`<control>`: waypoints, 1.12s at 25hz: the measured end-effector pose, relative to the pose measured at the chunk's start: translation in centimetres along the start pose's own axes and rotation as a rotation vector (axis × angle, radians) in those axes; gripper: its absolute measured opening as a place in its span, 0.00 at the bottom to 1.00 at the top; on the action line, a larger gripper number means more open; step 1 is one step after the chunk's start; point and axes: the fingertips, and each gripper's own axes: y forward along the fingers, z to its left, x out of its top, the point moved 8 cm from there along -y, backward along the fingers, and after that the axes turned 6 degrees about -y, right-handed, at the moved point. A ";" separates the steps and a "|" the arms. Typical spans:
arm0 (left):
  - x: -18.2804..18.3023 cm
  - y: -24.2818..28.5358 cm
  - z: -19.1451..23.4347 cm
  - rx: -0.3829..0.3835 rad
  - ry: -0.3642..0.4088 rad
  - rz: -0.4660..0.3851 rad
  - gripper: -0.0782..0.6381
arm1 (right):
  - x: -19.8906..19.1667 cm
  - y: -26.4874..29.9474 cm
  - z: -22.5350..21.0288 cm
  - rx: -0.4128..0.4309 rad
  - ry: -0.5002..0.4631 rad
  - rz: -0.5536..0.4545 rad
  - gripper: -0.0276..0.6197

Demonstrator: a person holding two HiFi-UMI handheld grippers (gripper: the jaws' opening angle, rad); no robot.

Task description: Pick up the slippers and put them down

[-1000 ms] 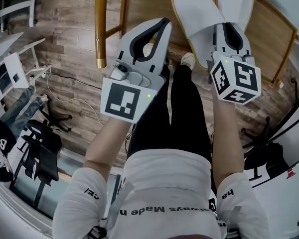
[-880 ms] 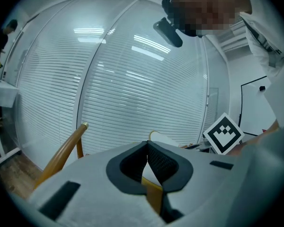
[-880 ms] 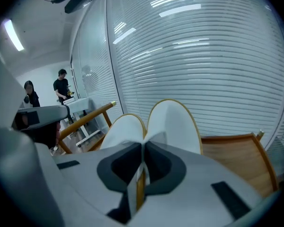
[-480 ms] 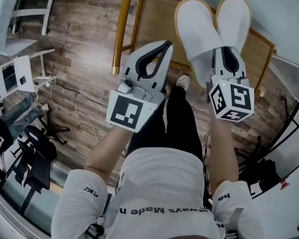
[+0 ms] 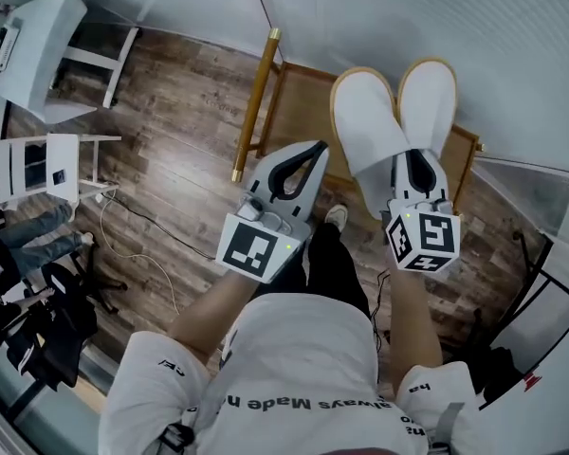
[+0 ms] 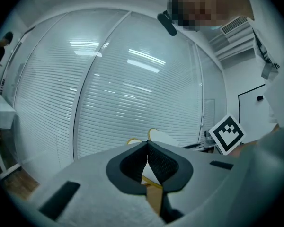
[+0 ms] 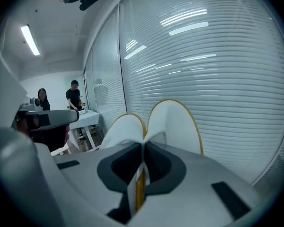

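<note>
The right gripper [image 5: 417,162] pinches both white, yellow-trimmed fabric slippers [image 5: 370,126] by their heels, so one grip lifts the pair. The left gripper [image 5: 310,154] is pressed together and empty.

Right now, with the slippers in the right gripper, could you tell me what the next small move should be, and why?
Probably lower the right gripper toward the wooden stand below. Its jaws are shut on the pair of white slippers, which hang in the air, so setting them down remains. The left gripper is shut and empty.
</note>
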 end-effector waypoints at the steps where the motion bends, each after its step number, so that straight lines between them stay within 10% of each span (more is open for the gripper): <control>1: 0.7 -0.1 -0.3 0.000 0.001 -0.005 0.12 | 0.6 -0.4 -0.1 0.003 -0.005 -0.005 0.08; 28: 16.1 -5.3 -10.7 -0.047 0.081 -0.134 0.12 | 18.0 -16.8 -1.6 0.106 -0.042 -0.215 0.08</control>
